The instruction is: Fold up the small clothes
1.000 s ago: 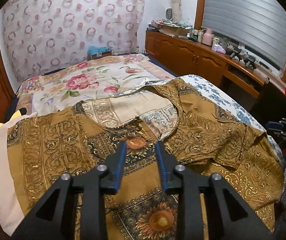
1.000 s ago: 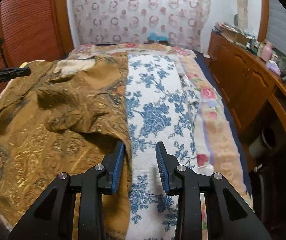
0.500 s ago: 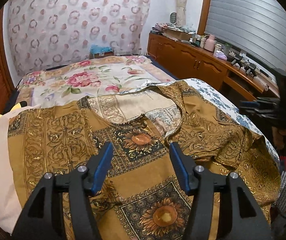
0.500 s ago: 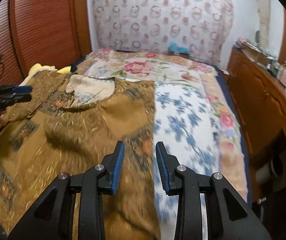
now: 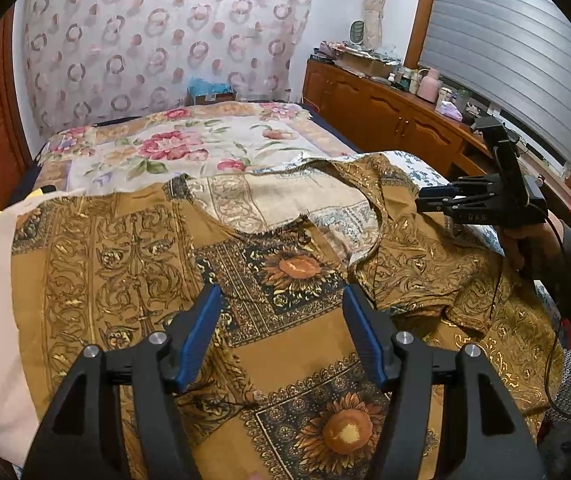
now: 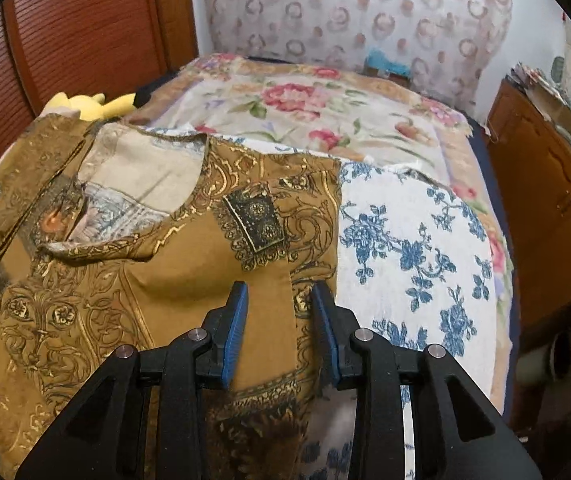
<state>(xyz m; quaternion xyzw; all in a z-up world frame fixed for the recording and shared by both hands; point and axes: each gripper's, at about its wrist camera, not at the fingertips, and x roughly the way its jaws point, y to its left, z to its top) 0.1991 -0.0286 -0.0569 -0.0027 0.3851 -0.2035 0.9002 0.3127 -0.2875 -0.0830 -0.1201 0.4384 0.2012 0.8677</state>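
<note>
A mustard-brown shirt (image 5: 285,280) with gold scrollwork and sunflower squares lies spread front-up on the bed, collar away from me. My left gripper (image 5: 281,300) hovers over its chest panel. Its jaws are opening, with only the flat cloth below them and nothing pinched. My right gripper (image 6: 279,292) hangs over the shirt (image 6: 173,264) near its right shoulder seam, open by a narrow gap, pads off the fabric. In the left wrist view the right gripper (image 5: 425,200) shows at the right, held in a hand (image 5: 525,240). The sleeve below it is rumpled.
A blue-flowered white cloth (image 6: 413,248) lies under the shirt's right side, on a rose-patterned bedcover (image 5: 189,148). A yellow plush (image 6: 85,104) lies by the red-brown slatted door (image 6: 77,28). A cluttered wooden cabinet (image 5: 389,120) runs along the bed's right side.
The left jaws have spread much wider. The right gripper has swept from the shirt's lower right edge up to its shoulder and now shows in the left wrist view.
</note>
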